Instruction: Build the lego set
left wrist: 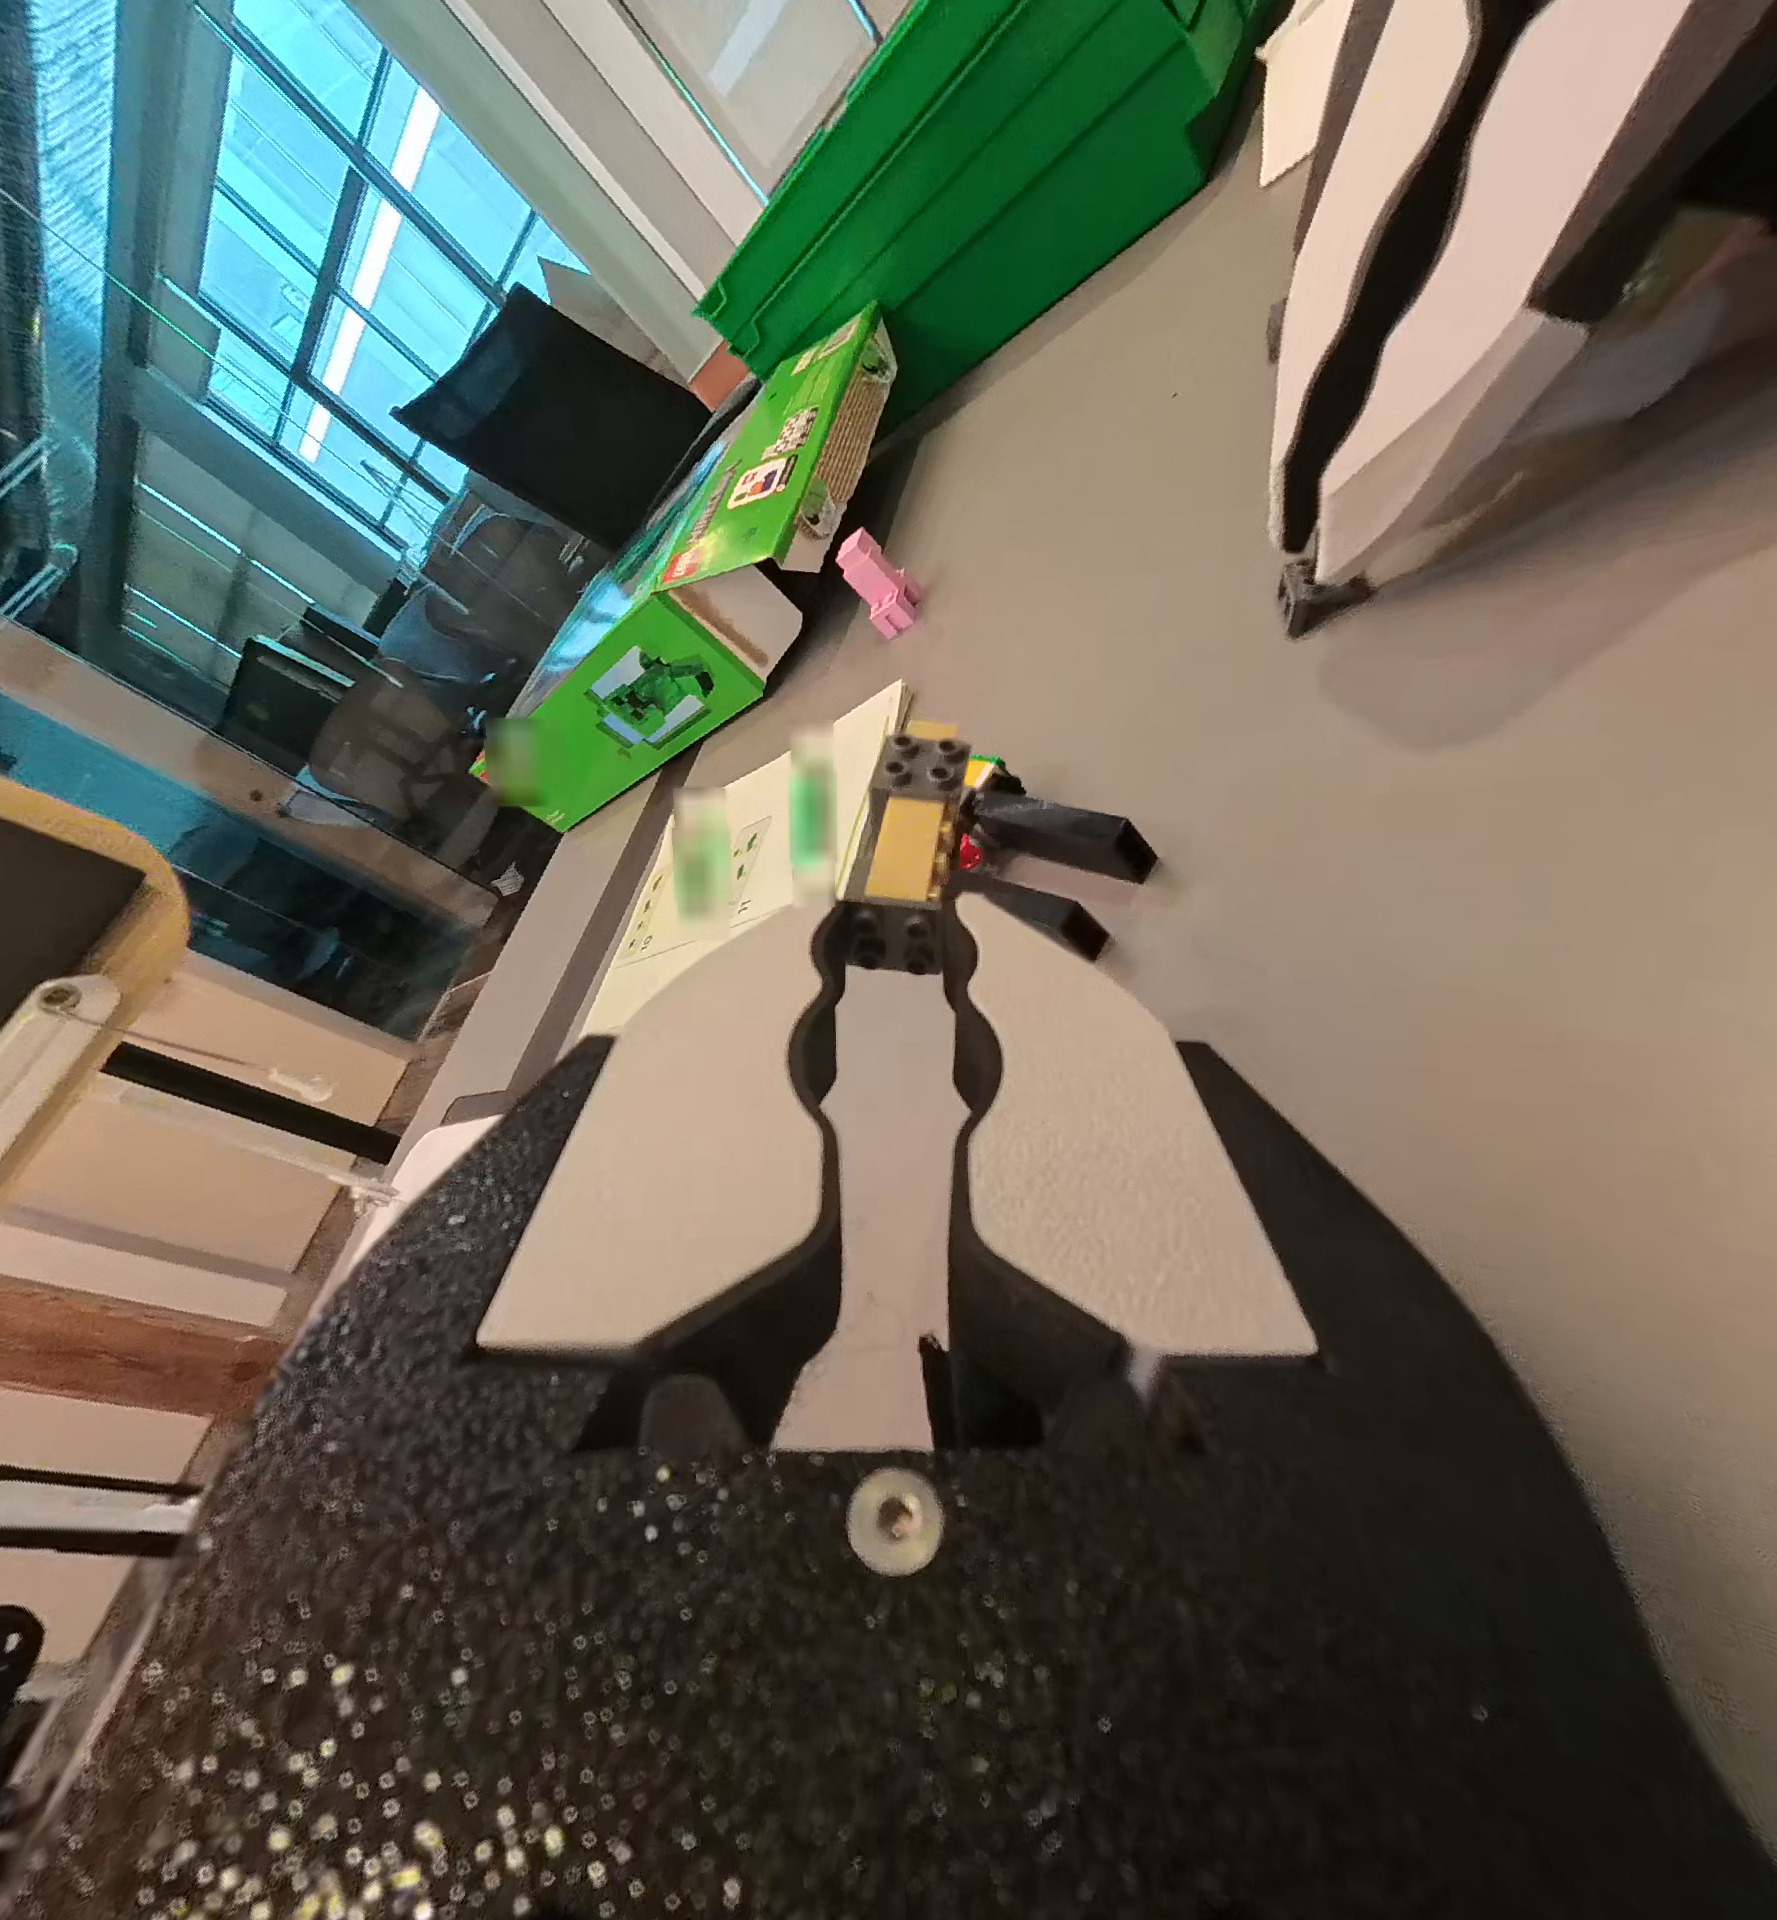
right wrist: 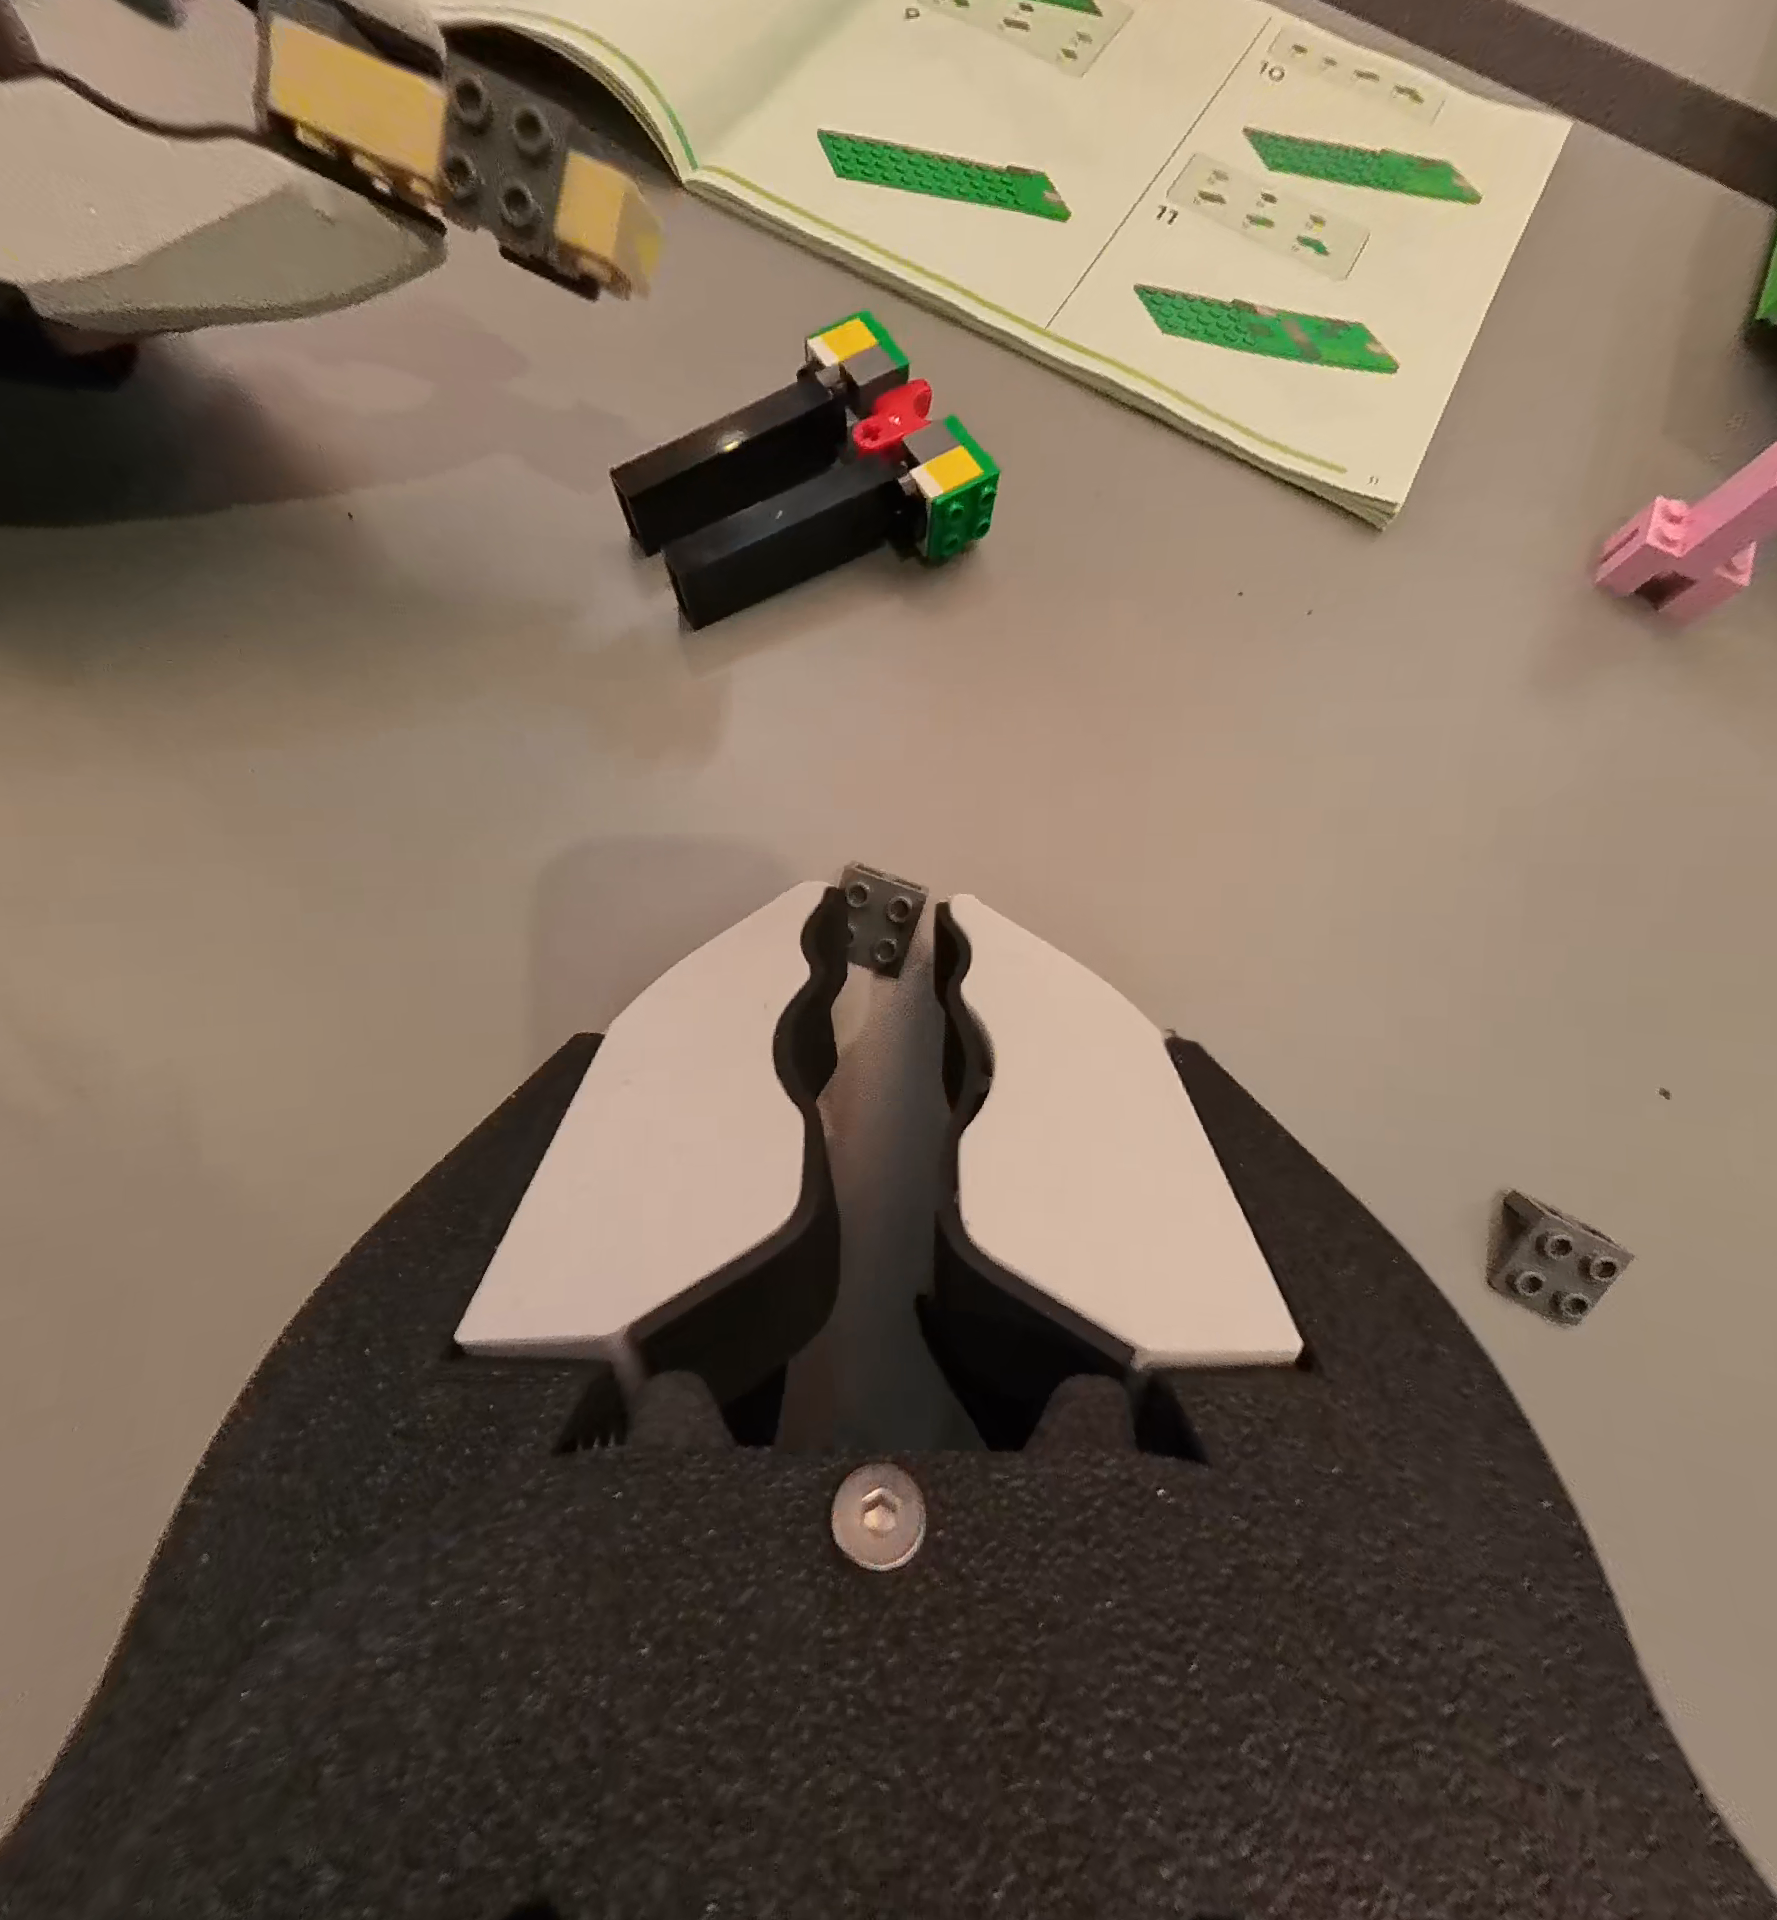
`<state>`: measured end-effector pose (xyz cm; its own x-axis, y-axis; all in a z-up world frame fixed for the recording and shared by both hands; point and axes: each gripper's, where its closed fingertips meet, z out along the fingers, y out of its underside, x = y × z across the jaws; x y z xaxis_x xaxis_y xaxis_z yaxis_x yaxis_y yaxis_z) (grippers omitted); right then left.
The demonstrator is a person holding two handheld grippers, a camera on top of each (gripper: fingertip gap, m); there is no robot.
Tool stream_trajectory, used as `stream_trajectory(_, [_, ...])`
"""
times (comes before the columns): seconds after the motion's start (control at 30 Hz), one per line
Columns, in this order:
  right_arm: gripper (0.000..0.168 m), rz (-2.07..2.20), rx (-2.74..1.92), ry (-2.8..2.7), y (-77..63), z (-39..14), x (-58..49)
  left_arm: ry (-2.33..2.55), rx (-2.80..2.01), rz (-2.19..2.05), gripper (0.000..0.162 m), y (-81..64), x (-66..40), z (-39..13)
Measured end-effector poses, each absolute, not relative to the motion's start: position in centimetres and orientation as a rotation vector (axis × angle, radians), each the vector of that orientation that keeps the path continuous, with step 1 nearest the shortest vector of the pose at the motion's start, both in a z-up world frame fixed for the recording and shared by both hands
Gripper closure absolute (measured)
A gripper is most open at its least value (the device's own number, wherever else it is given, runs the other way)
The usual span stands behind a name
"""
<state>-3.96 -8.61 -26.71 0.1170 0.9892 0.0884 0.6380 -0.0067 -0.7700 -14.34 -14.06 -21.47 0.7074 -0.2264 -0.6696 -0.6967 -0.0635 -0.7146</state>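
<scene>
My left gripper (left wrist: 894, 930) is shut on a tan and dark grey brick assembly (left wrist: 910, 842) and holds it tilted above the grey table. The assembly also shows at the top left of the right wrist view (right wrist: 505, 156). My right gripper (right wrist: 884, 914) is shut on a small dark grey 2x2 plate (right wrist: 879, 925), low over the table. A black two-legged build (right wrist: 759, 499) with green, yellow and red parts lies on the table ahead of it, below the left gripper's assembly. It also shows in the left wrist view (left wrist: 1071, 831).
An open instruction booklet (right wrist: 1123, 239) lies at the back. A pink brick figure (right wrist: 1736, 520) lies to the right. A loose dark grey studded bracket (right wrist: 1559, 1257) lies at the near right. A green set box (left wrist: 655, 675) and green bins (left wrist: 967, 187) stand beyond. Left tips to right tips: about 12 centimeters. My right tips are roughly 12 centimeters from the loose dark grey studded bracket (right wrist: 1559, 1257).
</scene>
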Motion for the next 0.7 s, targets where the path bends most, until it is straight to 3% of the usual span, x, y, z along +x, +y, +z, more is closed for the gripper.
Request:
stream_trajectory(0.03, [0.153,0.662,-1.724,-1.592,-8.6,-26.7,-4.0,0.772,-1.632,0.472,0.145,-14.0,-14.4,-21.6])
stream_trajectory(0.17, [0.142,0.722,-1.789,-1.584,-9.0,-27.0,-4.1,0.825,-1.644,0.537,0.145,-13.9,-14.2,-22.1])
stream_trajectory(0.4, [0.163,0.667,-1.825,-1.52,-8.2,-27.0,-4.1,0.918,-1.645,0.618,0.145,-13.9,-13.7,-22.7])
stream_trajectory(0.6, [0.162,0.667,-1.825,-1.519,-8.2,-27.0,-4.1,0.968,-1.638,0.635,0.145,-14.0,-12.9,-23.0])
stream_trajectory(0.7, [0.151,0.65,-1.823,-1.504,-8.0,-26.9,-4.0,1.016,-1.653,0.653,0.145,-14.1,-11.9,-23.5])
